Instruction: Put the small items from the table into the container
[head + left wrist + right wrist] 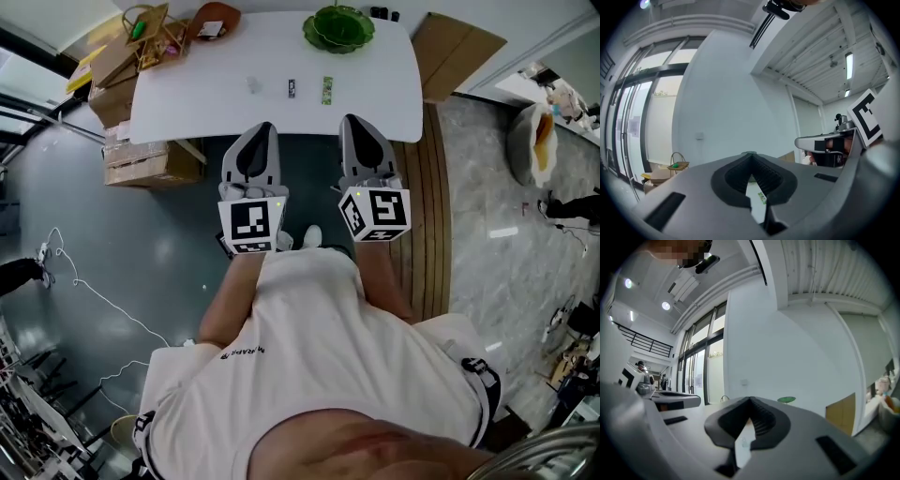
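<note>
1. I judge the step in hand to be the approach. None of the small items is picked up yet, and all three lie on the white worktop (187, 103) ahead of me.
2. My left gripper (259, 131) and my right gripper (357, 122) are held out side by side, pointing level at the near edge of the worktop. Both have their jaws together with nothing between them.
3. The small items lie in a row just beyond the gripper tips: a clear piece (253, 84) ahead of the left gripper, a green packet (327, 90) ahead of the right one, and a dark piece (292, 88) between them.
4. The green dish (338, 27), which I take for the container, stands at the far edge, beyond the packet and nearer my right gripper.
5. Next I need to open a gripper, lower it over one item and close on it. The flat packet may be hard to pinch off the surface.
</note>
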### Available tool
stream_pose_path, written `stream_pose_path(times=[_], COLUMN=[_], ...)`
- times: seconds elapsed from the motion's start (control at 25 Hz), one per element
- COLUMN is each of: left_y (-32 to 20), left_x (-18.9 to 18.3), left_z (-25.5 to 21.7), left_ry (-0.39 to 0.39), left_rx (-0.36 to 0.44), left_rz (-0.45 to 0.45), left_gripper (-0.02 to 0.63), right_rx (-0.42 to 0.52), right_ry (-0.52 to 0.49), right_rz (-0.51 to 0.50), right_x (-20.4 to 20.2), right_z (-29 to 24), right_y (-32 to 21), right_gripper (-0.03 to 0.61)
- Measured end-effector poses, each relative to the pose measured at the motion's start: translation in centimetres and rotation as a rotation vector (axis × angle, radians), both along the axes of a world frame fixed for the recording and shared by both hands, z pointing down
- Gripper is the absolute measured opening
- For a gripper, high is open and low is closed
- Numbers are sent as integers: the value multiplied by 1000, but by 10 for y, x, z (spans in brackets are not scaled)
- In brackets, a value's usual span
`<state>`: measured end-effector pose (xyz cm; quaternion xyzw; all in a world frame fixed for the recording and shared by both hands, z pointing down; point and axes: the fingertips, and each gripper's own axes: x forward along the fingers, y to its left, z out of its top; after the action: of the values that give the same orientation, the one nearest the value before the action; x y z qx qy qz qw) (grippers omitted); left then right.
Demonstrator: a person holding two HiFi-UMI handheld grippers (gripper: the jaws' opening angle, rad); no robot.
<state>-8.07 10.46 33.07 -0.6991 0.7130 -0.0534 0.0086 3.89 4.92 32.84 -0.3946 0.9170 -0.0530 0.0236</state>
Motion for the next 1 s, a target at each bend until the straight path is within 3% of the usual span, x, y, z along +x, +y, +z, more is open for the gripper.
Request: stream_pose_path(times=[0.28, 0.52, 1.0], left_y=[-62, -102, -141], left_x=[-52, -97, -151], left_z=[20, 10, 17], left_ry=[-5, -6, 21], left_rx=[-8, 12, -17], left_rz=[42, 85, 146], left_gripper=[5, 5, 5], right_rx=[15, 17, 11], right_ry=[15, 13, 56], right_rz=[22, 47, 121], right_x=[-54, -108, -150], right_z=[12, 3, 4], right_y=[-53, -88, -120], right_gripper=[5, 5, 5])
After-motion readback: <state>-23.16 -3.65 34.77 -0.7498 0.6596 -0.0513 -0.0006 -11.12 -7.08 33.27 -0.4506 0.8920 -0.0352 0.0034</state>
